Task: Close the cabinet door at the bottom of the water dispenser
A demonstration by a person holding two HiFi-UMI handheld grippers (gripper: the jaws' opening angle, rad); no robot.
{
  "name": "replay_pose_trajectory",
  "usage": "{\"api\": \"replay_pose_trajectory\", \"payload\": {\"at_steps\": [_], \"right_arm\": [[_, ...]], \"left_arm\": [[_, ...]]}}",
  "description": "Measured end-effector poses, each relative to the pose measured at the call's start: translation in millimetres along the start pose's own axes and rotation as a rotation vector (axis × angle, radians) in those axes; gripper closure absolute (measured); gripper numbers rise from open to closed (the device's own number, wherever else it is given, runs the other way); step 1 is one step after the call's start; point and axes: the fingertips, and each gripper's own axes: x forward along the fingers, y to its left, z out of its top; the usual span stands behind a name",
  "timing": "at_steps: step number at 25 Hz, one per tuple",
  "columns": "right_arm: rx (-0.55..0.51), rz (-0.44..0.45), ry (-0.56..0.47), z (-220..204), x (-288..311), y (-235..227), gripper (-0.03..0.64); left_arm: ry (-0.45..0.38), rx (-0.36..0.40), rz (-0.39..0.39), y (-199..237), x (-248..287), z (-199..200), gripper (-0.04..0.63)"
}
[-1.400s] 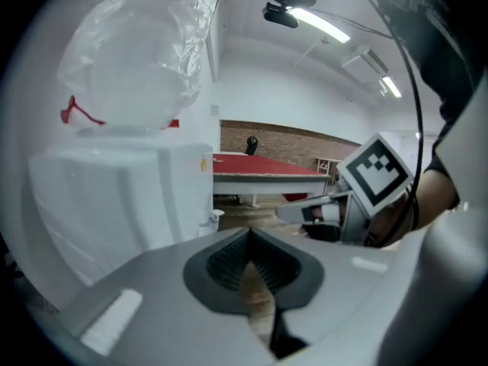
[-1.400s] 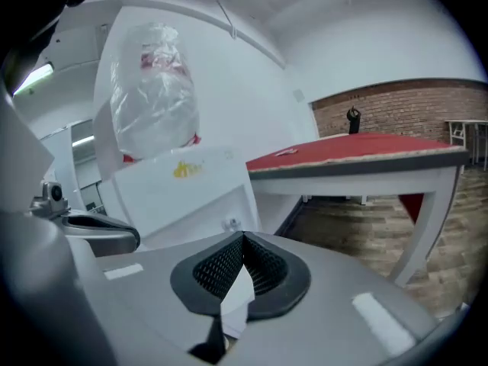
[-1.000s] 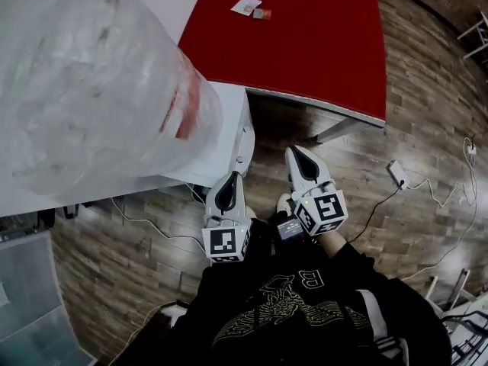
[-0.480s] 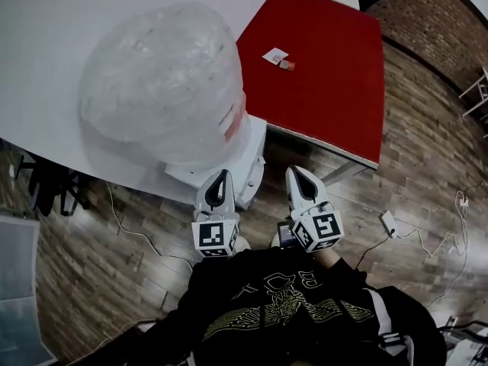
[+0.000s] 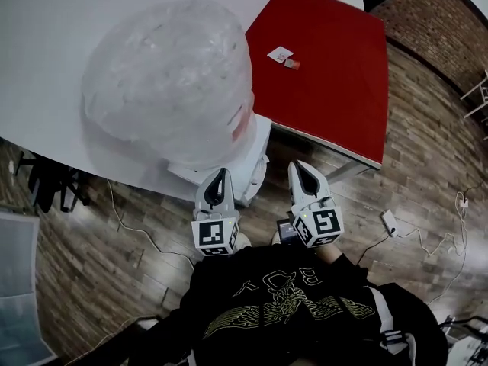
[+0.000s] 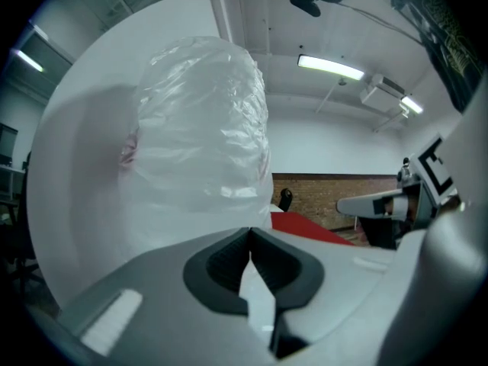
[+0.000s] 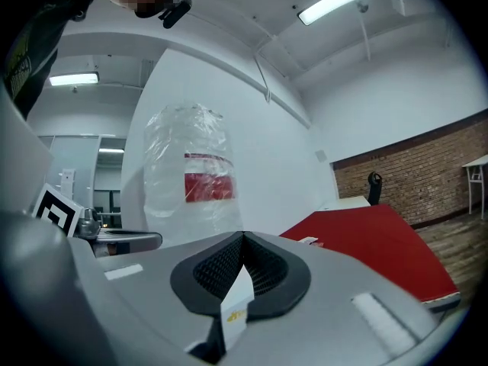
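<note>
head view with both gripper views. the left gripper point(image 5: 221, 178) and the right gripper point(image 5: 299, 168) are each closed on nothing. their pads meet, and they are held level and side by side near the front of the dispenser point(image 5: 256, 155). the bottle point(image 5: 168, 82), wrapped in clear film, fills much of both gripper views. the cabinet door lies at the dispenser's foot, under its top, and shows in no view, so we cannot tell how far it stands ajar. we judge three risks from here. the grippers sit high, so a blind descent close to the front may knock the body or strike an unseen open door. the narrow closed tips may slide off the panel. a hard shove may rock the dispenser — the bottle makes it top-heavy.
</note>
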Motion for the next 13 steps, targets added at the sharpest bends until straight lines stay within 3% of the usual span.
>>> {"api": "replay_pose_trajectory", "payload": {"at_steps": [13], "right_arm": [[0.021,-0.006,0.012,-7.9,2.7,-3.5,0.62]], "left_arm": [[0.02,-0.001,-0.023,-8.2,7.8,-6.1,0.588]]}}
